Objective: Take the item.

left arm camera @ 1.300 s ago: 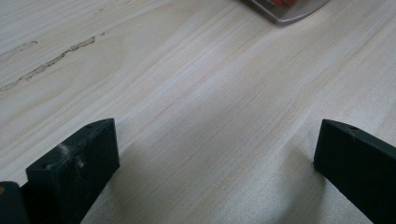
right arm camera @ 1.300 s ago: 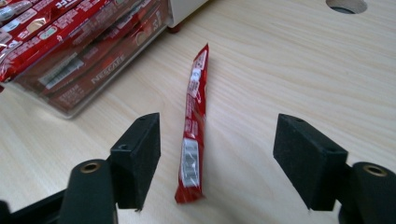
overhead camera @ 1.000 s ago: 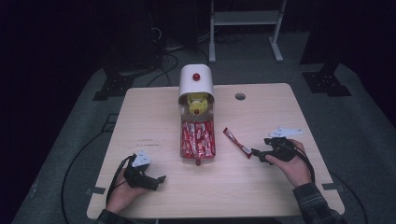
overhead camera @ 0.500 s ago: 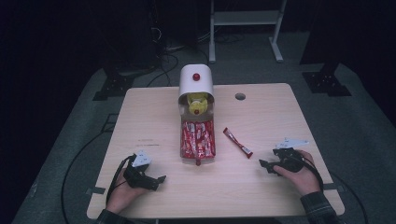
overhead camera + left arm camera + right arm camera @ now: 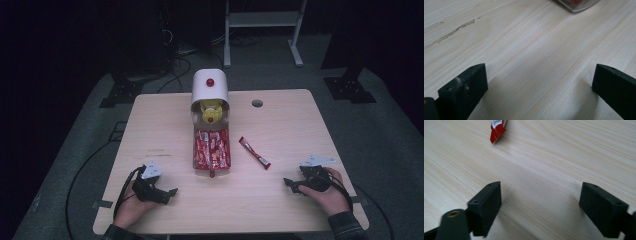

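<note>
Down the middle of the table (image 5: pixel 280 210), a white dispenser (image 5: pixel 210 90) at the far edge and its tray (image 5: pixel 211 150) of red packets block the way across. One loose red packet (image 5: pixel 254 152) lies right of the tray. Bare wood runs along the near edge and both side edges.
</note>
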`<move>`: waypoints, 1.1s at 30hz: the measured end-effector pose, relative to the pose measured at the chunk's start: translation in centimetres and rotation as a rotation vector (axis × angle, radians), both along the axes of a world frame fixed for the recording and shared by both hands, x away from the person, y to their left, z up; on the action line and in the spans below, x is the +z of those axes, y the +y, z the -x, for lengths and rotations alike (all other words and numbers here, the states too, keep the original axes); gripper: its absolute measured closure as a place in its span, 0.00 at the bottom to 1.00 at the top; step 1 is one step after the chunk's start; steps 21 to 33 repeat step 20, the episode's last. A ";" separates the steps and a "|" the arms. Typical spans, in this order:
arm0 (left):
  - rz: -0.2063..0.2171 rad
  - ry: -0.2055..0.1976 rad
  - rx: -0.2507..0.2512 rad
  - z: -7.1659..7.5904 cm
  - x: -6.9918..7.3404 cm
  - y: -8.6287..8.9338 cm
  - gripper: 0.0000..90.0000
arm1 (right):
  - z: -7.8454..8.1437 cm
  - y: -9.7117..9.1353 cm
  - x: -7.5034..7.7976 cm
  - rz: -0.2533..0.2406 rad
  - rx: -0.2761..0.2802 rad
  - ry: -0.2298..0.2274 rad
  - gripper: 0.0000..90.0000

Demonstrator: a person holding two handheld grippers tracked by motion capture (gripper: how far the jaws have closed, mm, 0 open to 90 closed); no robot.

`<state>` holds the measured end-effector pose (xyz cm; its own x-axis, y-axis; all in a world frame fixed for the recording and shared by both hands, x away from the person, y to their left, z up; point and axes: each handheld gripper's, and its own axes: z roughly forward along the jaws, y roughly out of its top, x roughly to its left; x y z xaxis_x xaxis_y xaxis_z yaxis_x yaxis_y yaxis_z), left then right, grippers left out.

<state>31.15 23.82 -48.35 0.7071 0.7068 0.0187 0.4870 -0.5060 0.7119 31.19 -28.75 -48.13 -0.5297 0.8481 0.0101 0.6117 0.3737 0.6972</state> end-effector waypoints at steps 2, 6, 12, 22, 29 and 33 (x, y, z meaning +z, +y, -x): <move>0.000 0.000 0.000 0.0 0.0 0.0 0.00 | 0.1 -0.2 -0.2 -0.007 -0.011 -0.008 0.15; 0.000 0.000 0.000 0.0 0.0 0.0 0.00 | 0.3 -0.6 -0.5 -0.029 -0.008 -0.040 0.14; 0.000 0.000 -0.001 0.0 0.0 0.0 0.00 | 0.3 -0.7 -0.6 -0.029 -0.008 -0.045 0.13; 0.000 0.000 0.000 0.0 0.0 0.0 0.00 | 0.3 -0.7 -0.6 -0.029 -0.009 -0.043 0.13; 0.000 0.000 0.000 0.0 0.0 0.0 0.00 | 0.3 -0.7 -0.6 -0.029 -0.009 -0.043 0.13; 0.000 0.000 0.000 0.0 0.0 0.0 0.00 | 0.3 -0.7 -0.6 -0.029 -0.009 -0.043 0.13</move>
